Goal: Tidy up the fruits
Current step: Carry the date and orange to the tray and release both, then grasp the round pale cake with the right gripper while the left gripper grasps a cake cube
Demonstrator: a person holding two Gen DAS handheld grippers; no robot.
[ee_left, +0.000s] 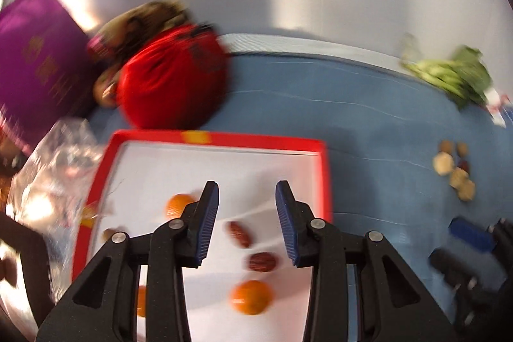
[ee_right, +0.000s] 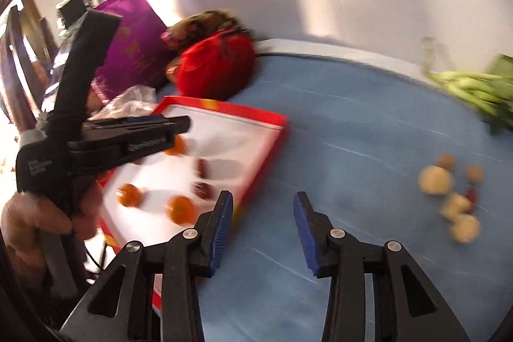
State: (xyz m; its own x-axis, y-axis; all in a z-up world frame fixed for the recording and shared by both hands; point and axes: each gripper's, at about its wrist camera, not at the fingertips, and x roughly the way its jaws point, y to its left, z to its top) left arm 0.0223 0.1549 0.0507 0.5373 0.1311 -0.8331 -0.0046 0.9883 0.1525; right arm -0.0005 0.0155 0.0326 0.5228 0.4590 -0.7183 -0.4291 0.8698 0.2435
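Your left gripper (ee_left: pixel 247 223) hangs released and empty over the red-rimmed tray (ee_left: pixel 221 137), where oranges (ee_left: pixel 251 297) and dates (ee_left: pixel 262 262) already lie. Your right gripper (ee_right: pixel 263 229) is likewise spread wide, holding nothing, above the blue cloth (ee_right: pixel 352 130). Sorting appears partly done. Beyond, to the right, loose nuts and dates (ee_right: pixel 449 191) remain; your next move likely calls for reaching them.

Both grippers, left gripper (ee_left: pixel 247 223) and right gripper (ee_right: pixel 263 229), agape, empty.

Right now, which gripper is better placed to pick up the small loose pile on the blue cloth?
Right. The right gripper is open above the blue cloth, nearer the loose pile; the left gripper hangs over the red-rimmed tray.
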